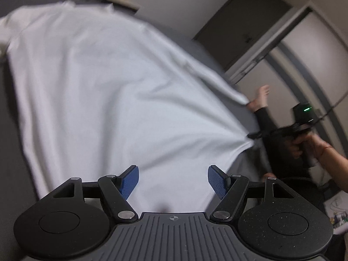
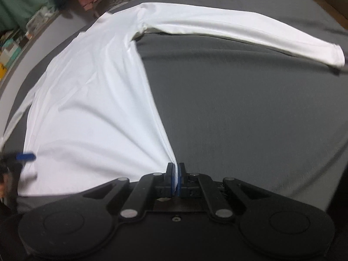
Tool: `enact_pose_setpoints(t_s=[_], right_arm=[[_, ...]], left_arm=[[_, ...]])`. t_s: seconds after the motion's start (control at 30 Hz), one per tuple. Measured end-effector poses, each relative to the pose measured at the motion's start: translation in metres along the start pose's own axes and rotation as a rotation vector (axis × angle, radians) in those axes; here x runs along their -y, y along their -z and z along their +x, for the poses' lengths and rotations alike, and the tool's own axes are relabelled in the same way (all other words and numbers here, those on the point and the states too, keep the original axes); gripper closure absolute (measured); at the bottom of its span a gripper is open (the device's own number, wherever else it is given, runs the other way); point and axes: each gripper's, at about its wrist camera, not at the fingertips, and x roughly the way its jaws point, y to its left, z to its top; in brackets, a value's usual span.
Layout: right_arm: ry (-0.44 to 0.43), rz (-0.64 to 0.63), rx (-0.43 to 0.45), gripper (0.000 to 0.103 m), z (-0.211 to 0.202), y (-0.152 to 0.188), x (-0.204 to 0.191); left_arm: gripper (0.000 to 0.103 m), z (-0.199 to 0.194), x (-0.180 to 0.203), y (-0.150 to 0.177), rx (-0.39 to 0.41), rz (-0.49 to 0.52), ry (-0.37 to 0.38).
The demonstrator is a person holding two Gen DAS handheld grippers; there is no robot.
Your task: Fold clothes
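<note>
A white long-sleeved shirt (image 2: 91, 100) lies spread on a grey bed sheet (image 2: 239, 119). One sleeve (image 2: 239, 28) stretches to the right. My right gripper (image 2: 175, 169) is shut on the shirt's bottom hem corner, and the cloth fans out taut from it. It also shows in the left wrist view (image 1: 252, 135), pinching that corner. My left gripper (image 1: 173, 179) is open, its blue pads (image 1: 130, 180) just above the shirt (image 1: 108, 91) near the hem. One blue pad of it shows in the right wrist view (image 2: 26, 156) at the shirt's left edge.
The bed's edge runs along the right in the left wrist view, with a dark door (image 1: 243, 21) and a bare foot (image 1: 262, 96) beyond. In the right wrist view, shelves with clutter (image 2: 19, 26) and a round woven basket (image 2: 113, 1) stand past the bed.
</note>
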Motion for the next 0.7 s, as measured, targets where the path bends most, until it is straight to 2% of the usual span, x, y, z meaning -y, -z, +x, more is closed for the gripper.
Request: enact_pose_setpoints(t_s=[0.07, 0.13, 0.2, 0.23, 0.27, 0.37, 0.5, 0.53, 0.63, 0.7], right_arm=[[0.041, -0.018, -0.020, 0.100, 0.006, 0.007, 0.002], [0.067, -0.018, -0.025, 0.099, 0.013, 0.006, 0.003], [0.099, -0.044, -0.019, 0.089, 0.008, 0.004, -0.001], [0.119, -0.056, 0.021, 0.078, 0.003, 0.001, -0.005], [0.123, -0.058, 0.071, 0.075, -0.002, -0.003, -0.008], [0.033, -0.004, 0.197, 0.075, -0.002, -0.030, -0.015], [-0.169, 0.107, 0.322, 0.075, 0.030, -0.091, -0.023], [-0.212, 0.134, 0.342, 0.075, 0.041, -0.108, -0.025], [-0.264, 0.247, 0.359, 0.075, 0.078, -0.154, -0.024], [-0.293, 0.341, 0.357, 0.075, 0.098, -0.176, -0.016]], left_arm=[[0.033, -0.008, 0.004, -0.004, 0.053, 0.014, 0.039], [0.033, -0.017, 0.002, -0.007, 0.106, -0.009, 0.004], [0.033, -0.025, -0.001, -0.008, 0.155, -0.027, -0.061], [0.033, -0.029, -0.003, -0.008, 0.178, -0.032, -0.107], [0.033, -0.031, -0.006, -0.010, 0.201, -0.040, -0.154], [0.033, -0.039, -0.013, -0.014, 0.272, -0.071, -0.283], [0.033, -0.048, -0.031, -0.015, 0.349, -0.159, -0.348], [0.033, -0.050, -0.033, -0.014, 0.357, -0.174, -0.363], [0.033, -0.055, -0.039, -0.014, 0.380, -0.219, -0.411], [0.033, -0.054, -0.038, -0.016, 0.398, -0.236, -0.484]])
